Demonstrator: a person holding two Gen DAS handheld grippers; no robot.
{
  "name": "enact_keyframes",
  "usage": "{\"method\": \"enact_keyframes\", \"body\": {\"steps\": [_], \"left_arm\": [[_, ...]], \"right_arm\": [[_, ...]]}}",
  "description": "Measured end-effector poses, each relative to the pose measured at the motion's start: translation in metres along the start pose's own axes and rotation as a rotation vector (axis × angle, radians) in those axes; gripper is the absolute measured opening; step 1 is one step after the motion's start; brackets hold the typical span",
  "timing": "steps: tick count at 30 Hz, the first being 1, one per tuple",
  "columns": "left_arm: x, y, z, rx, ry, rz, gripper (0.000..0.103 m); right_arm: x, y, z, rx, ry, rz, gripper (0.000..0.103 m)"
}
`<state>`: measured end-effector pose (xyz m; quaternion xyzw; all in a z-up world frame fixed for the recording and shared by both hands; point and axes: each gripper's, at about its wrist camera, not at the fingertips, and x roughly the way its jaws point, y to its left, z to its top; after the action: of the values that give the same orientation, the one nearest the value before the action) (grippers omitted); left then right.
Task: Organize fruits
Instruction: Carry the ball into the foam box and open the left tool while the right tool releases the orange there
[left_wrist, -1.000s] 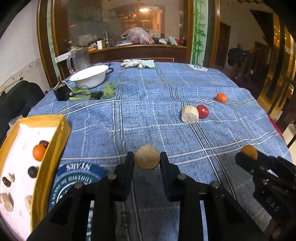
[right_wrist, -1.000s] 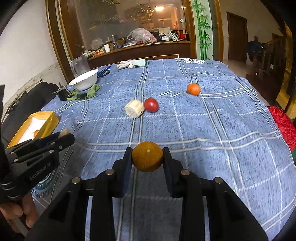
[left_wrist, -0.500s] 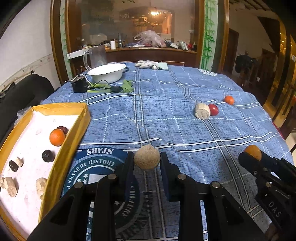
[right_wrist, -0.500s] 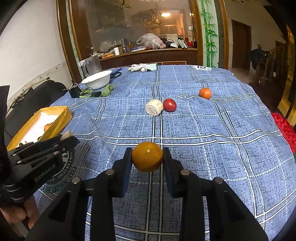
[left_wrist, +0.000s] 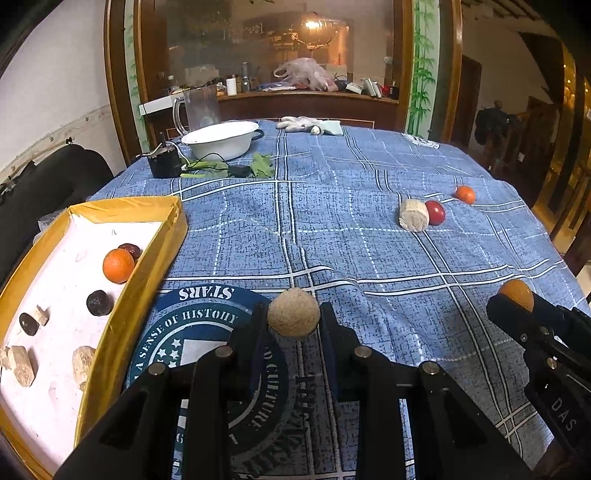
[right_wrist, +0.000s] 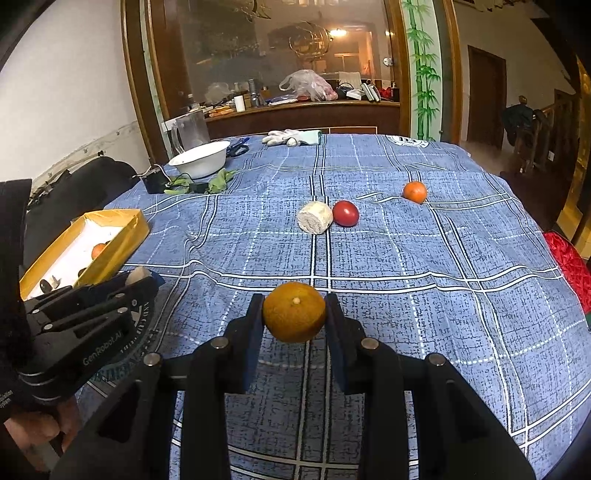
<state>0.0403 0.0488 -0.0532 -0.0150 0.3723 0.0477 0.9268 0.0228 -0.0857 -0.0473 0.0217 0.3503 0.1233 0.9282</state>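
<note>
A tan ball (left_wrist: 293, 312) clamped in the left gripper (left_wrist: 293, 325) and an orange (right_wrist: 294, 312) clamped in the right gripper (right_wrist: 294, 321) are being carried, with release over the yellow tray (left_wrist: 155, 254) judged to be required next.

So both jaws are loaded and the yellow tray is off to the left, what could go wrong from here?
1. The tan ball sits right at the tips of the left gripper; it may slip out before reaching the yellow tray.
2. The right gripper pinches a round orange the same way, and it must probably cross past the left gripper to reach the tray, so a bump is possible.
3. Dropped fruit could roll along the wrinkled tablecloth.
</note>
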Motion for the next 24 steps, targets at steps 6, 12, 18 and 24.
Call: {"method": "enact_keyframes", "body": {"steps": [6, 12, 18, 24], "left_arm": [[-0.0015, -0.0001, -0.0005, 0.002, -0.009, -0.003, 0.027], [-0.0018, 0.0033, -0.0004, -0.013, -0.014, -0.003, 0.027], [-0.0031, 0.0034, -0.0012, -0.015, -0.014, 0.003, 0.027], [-0.0076, 0.0095, -0.0004, -0.029, -0.017, 0.015, 0.027]], "right_arm": [[-0.0001, 0.0001, -0.0007, -0.002, 0.003, -0.001, 0.034], [0.0013, -0.0001, -0.0009, -0.005, 0.011, 0.0, 0.034], [0.0013, 0.0009, -0.0006, -0.011, 0.008, 0.003, 0.034], [0.0006, 0.0037, 0.0001, -0.019, 0.007, 0.014, 0.034]]}}
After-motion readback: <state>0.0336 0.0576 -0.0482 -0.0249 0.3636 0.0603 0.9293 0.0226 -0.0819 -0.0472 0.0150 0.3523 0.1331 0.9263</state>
